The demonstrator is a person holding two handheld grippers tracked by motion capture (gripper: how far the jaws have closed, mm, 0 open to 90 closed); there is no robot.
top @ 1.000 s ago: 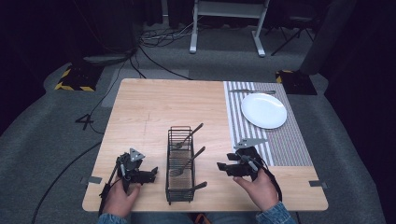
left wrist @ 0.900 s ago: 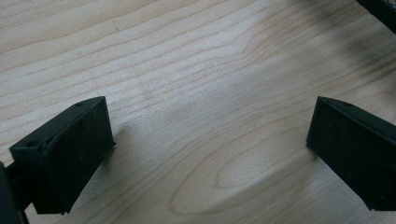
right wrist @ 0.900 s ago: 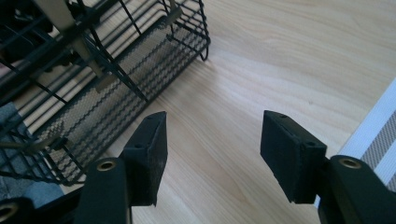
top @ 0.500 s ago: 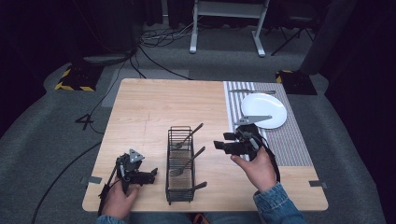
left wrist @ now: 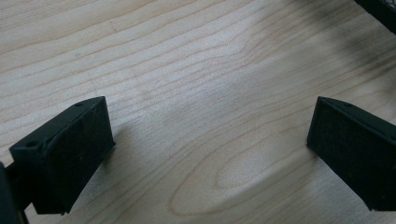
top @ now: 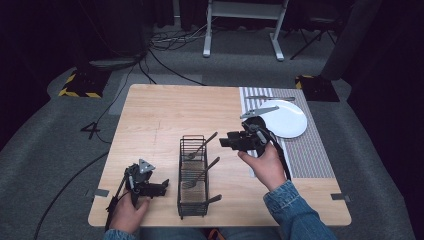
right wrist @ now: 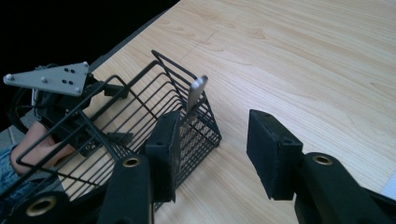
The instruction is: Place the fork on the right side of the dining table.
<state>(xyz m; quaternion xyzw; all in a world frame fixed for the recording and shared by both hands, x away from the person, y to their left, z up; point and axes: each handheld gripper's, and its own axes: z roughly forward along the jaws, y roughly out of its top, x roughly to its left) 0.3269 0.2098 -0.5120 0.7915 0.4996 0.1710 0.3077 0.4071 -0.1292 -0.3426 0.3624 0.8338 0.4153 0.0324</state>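
Since 1.0 s ago, right gripper [top: 226, 140] advanced toward basket [top: 193, 176]; fingers released, empty. Left gripper [top: 162, 187] rests on surface [top: 165, 115], released. Step: reaching for utensil handle [right wrist: 197, 91]; next requires alignment, closure.

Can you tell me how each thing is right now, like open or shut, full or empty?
Left gripper: open, holding nothing, low over the wooden table.
Right gripper: open, holding nothing, pointing at the basket.
Black wire basket: holds three pieces of metal cutlery, handles sticking out.
White round plate: empty, on the striped mat.
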